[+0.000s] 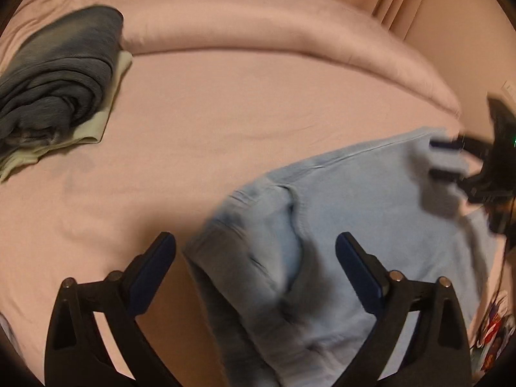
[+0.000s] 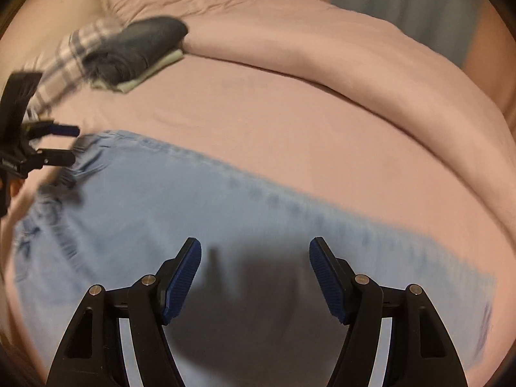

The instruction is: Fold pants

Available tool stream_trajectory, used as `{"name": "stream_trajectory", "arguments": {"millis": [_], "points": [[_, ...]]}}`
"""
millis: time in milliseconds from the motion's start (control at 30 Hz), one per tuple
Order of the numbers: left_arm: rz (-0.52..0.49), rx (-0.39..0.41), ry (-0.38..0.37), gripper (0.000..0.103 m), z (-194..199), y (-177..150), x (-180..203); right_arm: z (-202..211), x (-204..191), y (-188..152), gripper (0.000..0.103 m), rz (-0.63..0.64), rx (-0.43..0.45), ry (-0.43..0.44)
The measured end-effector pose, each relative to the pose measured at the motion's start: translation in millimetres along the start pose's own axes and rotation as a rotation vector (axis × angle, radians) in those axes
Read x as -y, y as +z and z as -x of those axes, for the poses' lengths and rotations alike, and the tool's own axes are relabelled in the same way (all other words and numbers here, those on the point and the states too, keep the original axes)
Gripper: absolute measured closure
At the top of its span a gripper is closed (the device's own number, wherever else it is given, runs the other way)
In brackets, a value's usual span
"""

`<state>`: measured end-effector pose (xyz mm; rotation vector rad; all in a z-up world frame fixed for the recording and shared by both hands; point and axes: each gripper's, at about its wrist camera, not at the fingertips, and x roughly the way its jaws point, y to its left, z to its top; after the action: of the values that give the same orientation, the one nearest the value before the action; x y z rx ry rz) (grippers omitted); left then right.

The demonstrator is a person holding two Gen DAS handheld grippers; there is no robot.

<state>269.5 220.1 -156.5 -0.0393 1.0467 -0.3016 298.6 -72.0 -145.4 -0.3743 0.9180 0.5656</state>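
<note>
One light-blue pants (image 2: 200,219), seemingly two grippers (image 2: 255,251)

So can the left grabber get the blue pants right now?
Probably yes. The left gripper is open just above the light blue pants, and nothing lies between them. The dark folded pile sits far off on the pink bed.

We find no text, label, brand or number that can be read in either view. In the right wrist view, the left claw (image 2: 69,145) carries a small pale marking on its black body, too blurred to make out. In the left wrist view, a colourful printed patch (image 1: 493,338) shows at the right edge, illegible.
</note>
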Motion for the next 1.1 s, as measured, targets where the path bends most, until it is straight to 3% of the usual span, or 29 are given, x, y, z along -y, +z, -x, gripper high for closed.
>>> {"name": "stream_trajectory", "arguments": {"millis": [167,267,367,433,500,667,767,933,1100], "points": [[-0.058,-0.091,-0.099,0.021,-23,12,-3,-41,11,38,0.033,0.13,-0.102,0.043],[-0.108,-0.114,-0.102,0.026,-32,15,3,-65,23,44,0.033,0.163,-0.202,0.057],[-0.107,-0.107,-0.103,0.045,-35,23,1,-78,34,41,0.033,0.134,-0.249,0.122],[-0.099,-0.1,-0.123,0.058,-33,24,-1,-75,30,39,0.044,0.146,-0.255,0.118],[-0.115,-0.088,-0.12,0.065,-30,18,3,-67,17,36,0.076,0.189,-0.256,0.112],[-0.164,-0.055,-0.012,0.076,-24,23,27,-53,-26,27,0.094,0.349,-0.287,-0.036],[-0.17,-0.002,0.074,0.077,-11,30,41,-31,-36,34,0.097,0.349,-0.217,-0.142],[-0.185,0.115,0.154,0.077,28,30,54,21,-47,40,0.098,0.305,-0.07,-0.262],[-0.291,0.251,0.229,0.076,79,1,74,89,-89,13,0.098,0.331,0.087,-0.369]]}}
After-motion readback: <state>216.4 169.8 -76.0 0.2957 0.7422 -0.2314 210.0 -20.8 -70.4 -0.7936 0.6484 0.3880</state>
